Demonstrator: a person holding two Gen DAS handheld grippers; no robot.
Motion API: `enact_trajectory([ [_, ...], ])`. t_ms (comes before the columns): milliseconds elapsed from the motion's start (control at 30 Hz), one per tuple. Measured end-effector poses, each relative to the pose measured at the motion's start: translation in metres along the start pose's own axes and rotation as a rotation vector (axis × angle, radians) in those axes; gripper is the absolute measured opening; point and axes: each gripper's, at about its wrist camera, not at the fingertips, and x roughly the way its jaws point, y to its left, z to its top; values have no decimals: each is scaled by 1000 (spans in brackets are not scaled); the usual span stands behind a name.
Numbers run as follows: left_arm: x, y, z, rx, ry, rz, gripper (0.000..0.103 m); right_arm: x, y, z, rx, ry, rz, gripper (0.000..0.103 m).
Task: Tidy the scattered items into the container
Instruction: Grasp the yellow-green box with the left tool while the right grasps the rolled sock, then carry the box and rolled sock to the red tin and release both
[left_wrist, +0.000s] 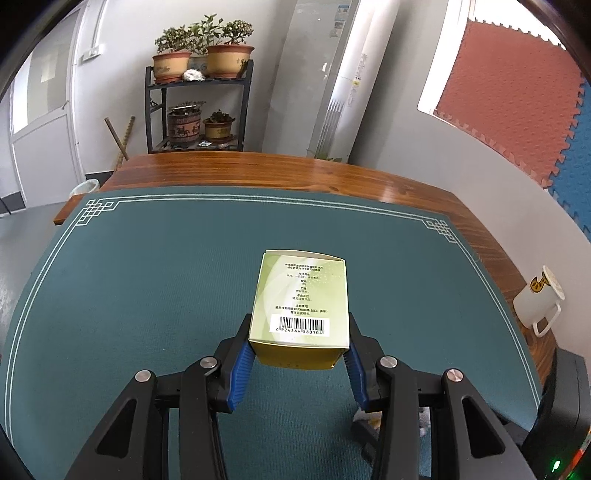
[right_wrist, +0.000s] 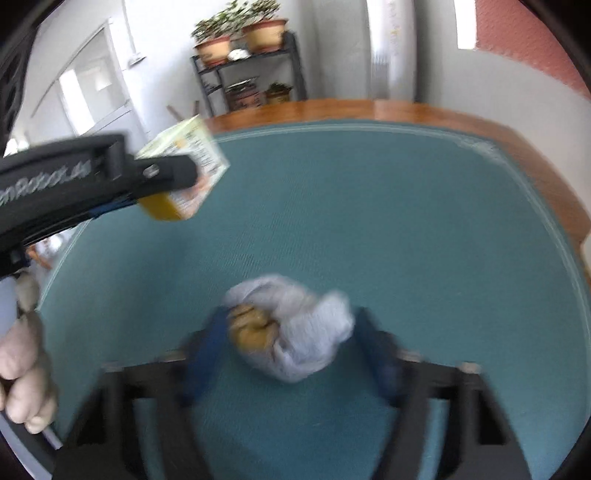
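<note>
My left gripper (left_wrist: 300, 343) is shut on a green and yellow carton (left_wrist: 301, 299) with a barcode, held above the green mat (left_wrist: 129, 295). The carton also shows in the right wrist view (right_wrist: 184, 173), clamped in the left gripper's black fingers (right_wrist: 166, 175) at the upper left. In the blurred right wrist view, a crumpled grey-white cloth with a tan part (right_wrist: 288, 328) lies between the blue pads of my right gripper (right_wrist: 291, 332). The pads stand wide on both sides of it; whether they touch it is unclear. No container is in view.
A white mug (left_wrist: 537, 302) with a yellow figure lies at the mat's right edge on the wooden table (left_wrist: 258, 170). A black device (left_wrist: 561, 413) sits at the right. A plant rack (left_wrist: 199, 107) stands beyond the table's far edge.
</note>
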Motion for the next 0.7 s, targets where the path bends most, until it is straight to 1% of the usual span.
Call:
enact_trajectory([
  [67,1,-2,-3,8,5,2,46,-4,5,-5,-30,-5,-35,45],
  [167,1,-6,-6,22,5,0,46,-20,2,-16,-20,-27,-37,44],
  [300,-2,-16,-10,53,2,-9,46,-64,-13,-37,23,-91,-52,44],
  [367,-4,-24,-13,75,1,-18,46,-92,-23,-50,45,-128,-73,44],
  [467,-7,-41,-20,121,0,-34,46,-138,-44,-71,95,-183,-135,44],
  [500,-8,-47,-24,140,1,-38,46,-160,-57,-84,130,-206,-159,44],
  [567,-10,-61,-33,173,3,-43,46,-188,-76,-102,187,-234,-199,44],
  [600,-11,-67,-37,184,6,-48,46,-207,-91,-118,231,-254,-239,44],
  [700,-17,-90,-51,227,18,-72,46,-250,-124,-153,335,-284,-334,44],
])
